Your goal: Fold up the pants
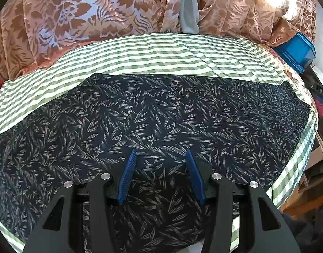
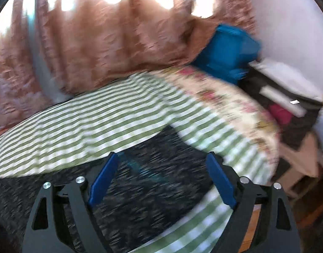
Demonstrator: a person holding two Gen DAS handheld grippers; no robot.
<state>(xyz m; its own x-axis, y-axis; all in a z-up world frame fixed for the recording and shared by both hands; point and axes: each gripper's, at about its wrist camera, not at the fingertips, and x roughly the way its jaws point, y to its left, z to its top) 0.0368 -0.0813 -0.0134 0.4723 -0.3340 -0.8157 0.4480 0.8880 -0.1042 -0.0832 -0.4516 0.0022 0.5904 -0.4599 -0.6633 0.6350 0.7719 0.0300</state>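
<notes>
The pants [image 1: 153, 122] lay spread flat across the green checked cloth [image 1: 161, 52], reaching its right edge. Left gripper [image 1: 161, 158] hovered over them, jaws wide apart, gripping nothing. Right gripper [image 2: 161, 160], blurry, was just as wide and empty above the pants' end.

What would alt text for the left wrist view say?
Open left gripper hovers over dark leaf-print pants spread flat on a green checked cloth, gripping nothing. Floral curtains hang behind; a blue bin sits far right.
</notes>
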